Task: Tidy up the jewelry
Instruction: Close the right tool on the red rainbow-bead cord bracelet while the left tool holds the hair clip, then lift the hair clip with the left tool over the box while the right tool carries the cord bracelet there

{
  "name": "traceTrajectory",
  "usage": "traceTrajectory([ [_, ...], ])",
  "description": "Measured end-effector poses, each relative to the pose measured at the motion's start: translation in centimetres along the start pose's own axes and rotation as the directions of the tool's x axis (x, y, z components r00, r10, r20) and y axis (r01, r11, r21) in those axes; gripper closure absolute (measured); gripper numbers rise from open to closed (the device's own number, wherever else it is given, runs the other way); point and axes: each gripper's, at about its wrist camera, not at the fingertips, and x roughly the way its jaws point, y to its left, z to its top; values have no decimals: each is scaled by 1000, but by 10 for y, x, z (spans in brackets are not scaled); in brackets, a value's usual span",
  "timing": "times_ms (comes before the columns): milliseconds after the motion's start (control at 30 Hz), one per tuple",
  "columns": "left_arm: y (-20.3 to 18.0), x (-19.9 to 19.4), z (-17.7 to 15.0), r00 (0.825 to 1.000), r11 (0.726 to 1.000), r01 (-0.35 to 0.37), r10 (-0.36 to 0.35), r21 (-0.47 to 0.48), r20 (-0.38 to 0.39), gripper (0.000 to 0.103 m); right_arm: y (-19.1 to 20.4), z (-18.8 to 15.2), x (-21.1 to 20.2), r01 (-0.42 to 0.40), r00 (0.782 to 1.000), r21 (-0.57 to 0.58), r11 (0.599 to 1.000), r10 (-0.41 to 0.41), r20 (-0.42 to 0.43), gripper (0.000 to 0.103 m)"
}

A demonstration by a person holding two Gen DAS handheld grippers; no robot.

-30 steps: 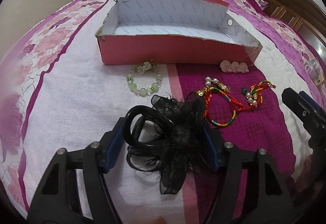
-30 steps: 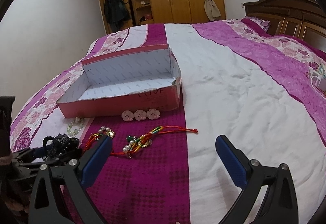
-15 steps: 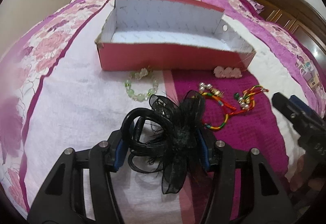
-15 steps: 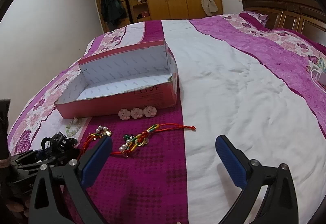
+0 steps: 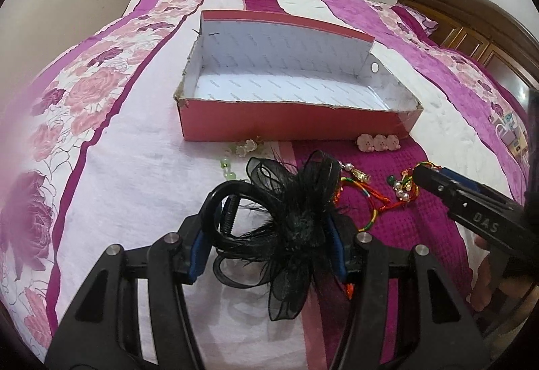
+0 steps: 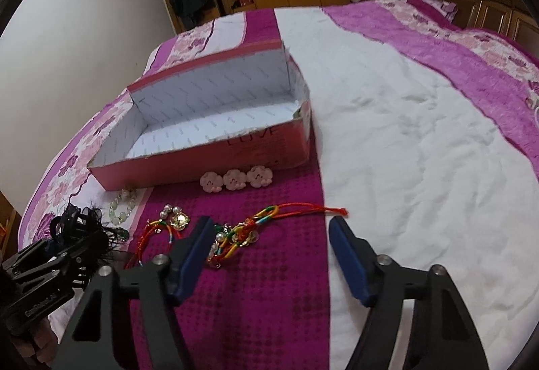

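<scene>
Close up, the left gripper (image 5: 266, 245) pinches a black hair clip (image 5: 286, 222) between its blue fingers (image 5: 198, 252). The clip has a fluffy black bow on it. It looks lifted just off the bed (image 5: 111, 168), though I cannot be sure.

Beside it, the right gripper (image 6: 269, 255) is low over the dark purple stripe. Its fingers are spread but closing. One finger (image 6: 193, 255) sits on the near end of a red string bracelet (image 6: 256, 228) with pearls and gold bits. The other finger is on the far side, near the red tail. The bracelet lies between them, and the fingers do not squeeze it yet.

Just left of that one lies a second string bracelet (image 6: 161, 228), curled in a ring. A green bead bracelet (image 6: 121, 211) lies a bit farther, near the box. Three little pink flowers (image 6: 235, 179) sit in a row right next to the box wall.

Farther back is the pink box (image 5: 286, 122). It is open and white inside. Nothing is in it yet, as far as I can see.

So the job is only starting. Both hands are picking things up to put in the box. Next, the left hand needs to carry the clip up over the near wall and let go inside. The right fingers need to shut on the thick knotted part of the bracelet, not the thin string, or it may slip out.
</scene>
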Motion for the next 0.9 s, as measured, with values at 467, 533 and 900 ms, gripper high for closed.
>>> traceTrajectory([
  [467, 2, -6, 10, 1000, 1000, -3, 3, -23, 10, 54, 4, 4, 3, -50, 998, -6, 999, 49, -26, 97],
  [533, 2, -9, 11, 1000, 1000, -2, 3, -24, 16, 54, 5, 6, -3, -62, 998, -10, 998, 62, -10, 99],
  [900, 3, -26, 19, 998, 999, -3, 6, -46, 55, 54, 15, 18, -50, -121, 985, -70, 990, 128, 112, 100],
])
